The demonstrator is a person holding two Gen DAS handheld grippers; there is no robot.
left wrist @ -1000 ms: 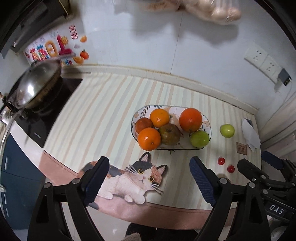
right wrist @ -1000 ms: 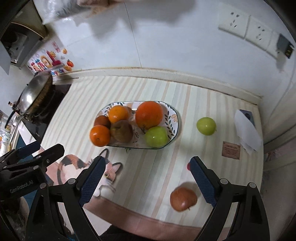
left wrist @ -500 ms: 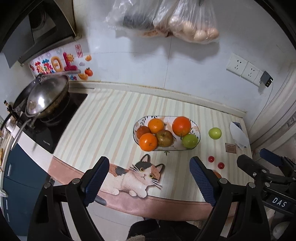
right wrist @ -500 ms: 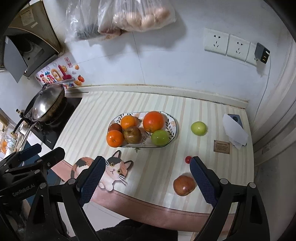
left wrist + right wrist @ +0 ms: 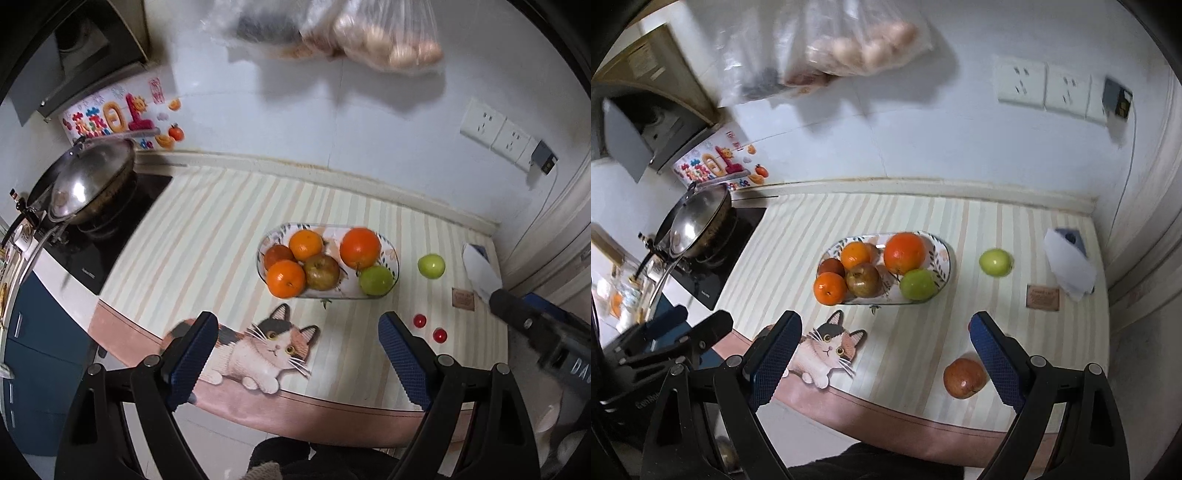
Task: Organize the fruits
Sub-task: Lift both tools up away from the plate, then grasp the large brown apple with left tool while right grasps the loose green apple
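A patterned oval bowl [image 5: 392,258] [image 5: 946,258] in the middle of the striped counter holds three oranges, a brownish apple [image 5: 322,272], a reddish fruit and a green apple [image 5: 376,280]. A second green apple [image 5: 431,265] [image 5: 995,262] lies loose to its right. Two cherry tomatoes [image 5: 420,320] and a red apple [image 5: 964,377] sit near the front right edge. My left gripper [image 5: 297,325] hangs open over the cat picture, holding nothing. My right gripper [image 5: 886,321] is open and empty too, its right finger beside the red apple.
A lidded wok [image 5: 88,184] stands on the black hob at the left. White tissue [image 5: 480,269] and a small brown card [image 5: 463,298] lie at the far right. Plastic bags [image 5: 369,33] hang on the wall above, and sockets [image 5: 1045,88] are at the right.
Both grippers have risen and drawn back from the counter, so the fruit looks smaller and the hanging bags have come into view. Their jaws stay equally wide. No fruit has moved.
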